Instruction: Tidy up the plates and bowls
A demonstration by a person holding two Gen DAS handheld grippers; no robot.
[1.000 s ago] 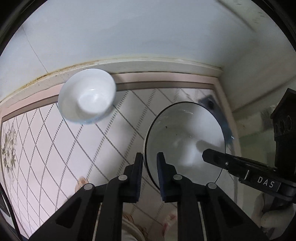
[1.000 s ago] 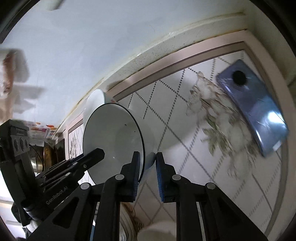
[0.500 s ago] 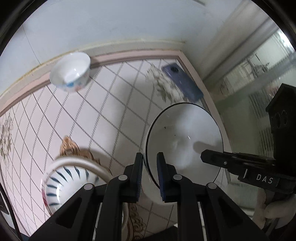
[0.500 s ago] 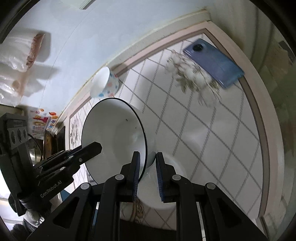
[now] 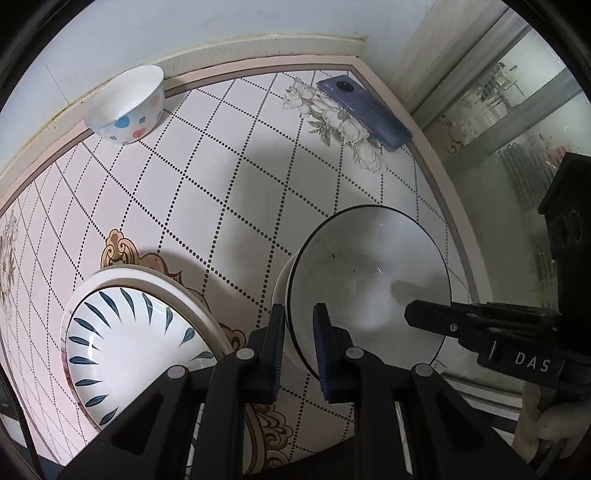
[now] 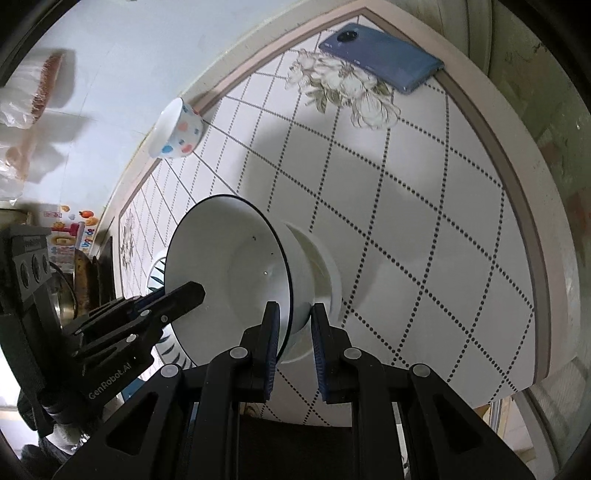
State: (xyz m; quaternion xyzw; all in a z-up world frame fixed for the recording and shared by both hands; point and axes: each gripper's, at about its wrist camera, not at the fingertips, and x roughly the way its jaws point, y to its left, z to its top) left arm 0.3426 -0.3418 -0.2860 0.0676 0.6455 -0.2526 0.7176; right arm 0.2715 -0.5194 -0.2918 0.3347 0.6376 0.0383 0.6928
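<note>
Bowl (image 5: pixel 369 280) above diamond-tiled table (image 5: pixel 221 177), phone (image 5: pixel 364 110) at corner, white wall (image 5: pixel 221 22)

We look down along the left claw (image 5: pixel 298 347) from close above the tabletop (image 5: pixel 229 177), facing its far wall corner. Along the right claw (image 6: pixel 293 349) we look from the opposite side, equally near. Both views share the black-rimmed bowl (image 5: pixel 369 288), the dotted bowl (image 5: pixel 127 105) and the phone (image 5: pixel 364 110).
</note>
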